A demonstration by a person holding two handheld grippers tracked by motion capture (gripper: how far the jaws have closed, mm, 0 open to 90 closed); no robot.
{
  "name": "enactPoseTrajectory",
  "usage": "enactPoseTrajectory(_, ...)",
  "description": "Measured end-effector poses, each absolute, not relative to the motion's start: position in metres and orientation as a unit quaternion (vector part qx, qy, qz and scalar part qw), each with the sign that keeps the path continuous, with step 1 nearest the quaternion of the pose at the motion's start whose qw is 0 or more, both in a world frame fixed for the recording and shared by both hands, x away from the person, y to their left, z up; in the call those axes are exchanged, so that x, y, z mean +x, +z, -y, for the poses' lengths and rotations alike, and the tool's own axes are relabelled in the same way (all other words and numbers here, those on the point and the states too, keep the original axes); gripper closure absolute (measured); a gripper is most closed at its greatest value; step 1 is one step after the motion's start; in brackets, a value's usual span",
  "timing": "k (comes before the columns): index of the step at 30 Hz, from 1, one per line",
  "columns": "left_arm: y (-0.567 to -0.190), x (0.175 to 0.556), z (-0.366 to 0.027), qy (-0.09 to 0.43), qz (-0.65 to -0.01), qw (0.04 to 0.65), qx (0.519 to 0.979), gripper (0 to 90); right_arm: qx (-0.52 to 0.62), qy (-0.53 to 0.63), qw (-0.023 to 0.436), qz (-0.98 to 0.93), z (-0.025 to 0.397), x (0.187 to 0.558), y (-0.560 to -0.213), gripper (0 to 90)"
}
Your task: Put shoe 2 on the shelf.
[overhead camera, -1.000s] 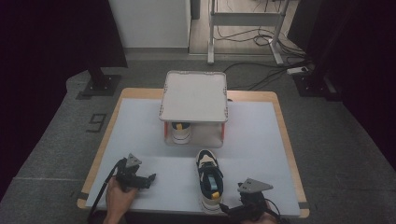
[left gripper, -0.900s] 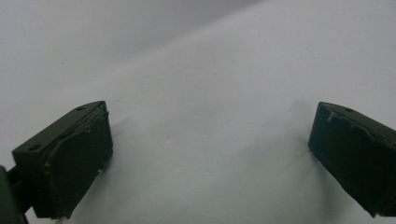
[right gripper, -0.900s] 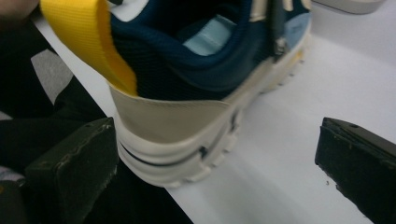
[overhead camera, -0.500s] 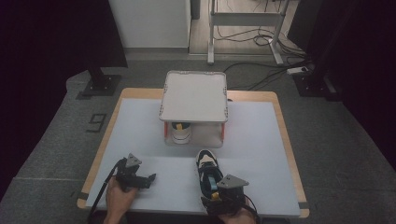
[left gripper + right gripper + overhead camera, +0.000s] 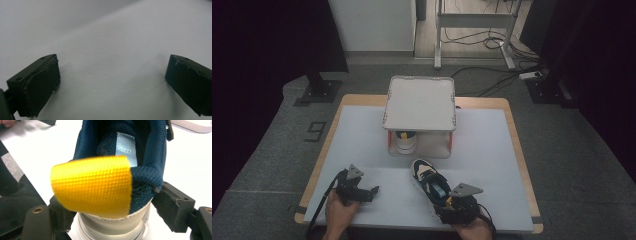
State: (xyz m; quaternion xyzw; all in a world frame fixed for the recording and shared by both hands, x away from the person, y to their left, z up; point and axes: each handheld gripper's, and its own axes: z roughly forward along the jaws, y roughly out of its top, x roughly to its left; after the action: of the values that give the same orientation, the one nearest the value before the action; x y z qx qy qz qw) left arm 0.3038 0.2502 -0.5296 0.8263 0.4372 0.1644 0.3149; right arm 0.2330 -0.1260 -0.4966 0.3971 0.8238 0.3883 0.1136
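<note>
High view: two shoes. One dark-blue mesh sneaker with yellow heel tab [image 5: 430, 184] lies on white bench [image 5: 492, 165], front centre; one white shoe [image 5: 405, 141] under grey raised tray [image 5: 421, 102]. Right tool [image 5: 456, 209] jaws straddle sneaker heel, touching. Left tool [image 5: 362, 190] spread wide, empty, resting on bench.

Surface: white rectangular tabletop with wooden edge [image 5: 492, 150].
Far centre: white square-topped stand with orange legs [image 5: 420, 102].
Near centre: navy-and-white sneaker [image 5: 430, 184].
</note>
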Motion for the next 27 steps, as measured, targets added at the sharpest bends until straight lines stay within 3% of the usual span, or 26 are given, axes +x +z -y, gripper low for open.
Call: enactPoseTrajectory(27, -0.529, 0.304, -0.25, 0.164, -0.436, 0.314, 0.827, 0.0, 0.394, 0.419, 0.131, -0.808, 0.145, 0.229, -0.471, 29.4)
